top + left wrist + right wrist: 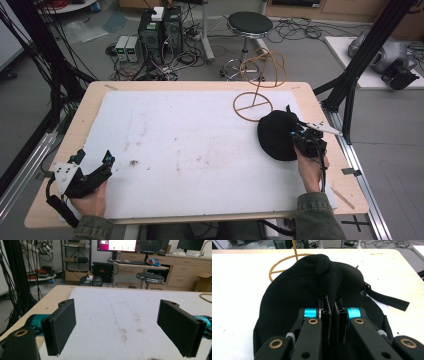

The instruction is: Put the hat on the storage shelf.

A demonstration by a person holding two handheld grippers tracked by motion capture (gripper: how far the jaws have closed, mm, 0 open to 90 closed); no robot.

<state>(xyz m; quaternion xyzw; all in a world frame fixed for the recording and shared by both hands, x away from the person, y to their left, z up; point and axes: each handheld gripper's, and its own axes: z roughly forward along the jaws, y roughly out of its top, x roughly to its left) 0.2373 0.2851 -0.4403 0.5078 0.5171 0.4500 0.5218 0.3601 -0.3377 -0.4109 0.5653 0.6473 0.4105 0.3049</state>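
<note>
Near table's right edge, right gripper (300, 136) pinches black cap (276, 135); left gripper (93, 161) wide open, empty.

The black cap (294, 305) is running off the bottom edge in the right gripper view, its lower part lying hidden behind the right hand-held gripper (332, 312). Beyond the cap, the gold wire stand (287, 262) is being cut off by the top edge.
</note>
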